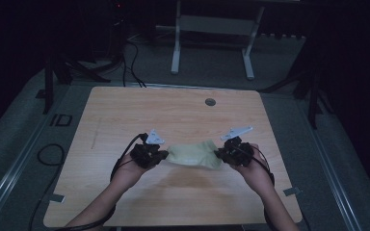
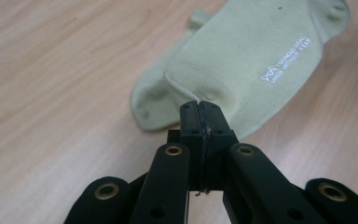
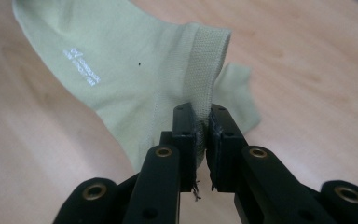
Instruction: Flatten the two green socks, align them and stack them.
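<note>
A pale green sock [image 1: 194, 155] hangs stretched between the two grippers at the middle of the high view, just above the wooden bench [image 1: 173, 110]. The left gripper [image 2: 200, 108] has its fingers clamped on the toe end, and the right gripper [image 3: 204, 116] pinches the ribbed cuff [image 3: 206, 65]. Holding opposite ends probably keeps the fabric taut and flat for laying out or folding.

I'm looking down on a light wooden table [image 1: 125, 110] with rounded corners and a small round grey grommet [image 1: 210, 102] set near its far edge. It stands on grey carpeted floor [image 1: 14, 139], where black cables [image 1: 48, 154] lie.
</note>
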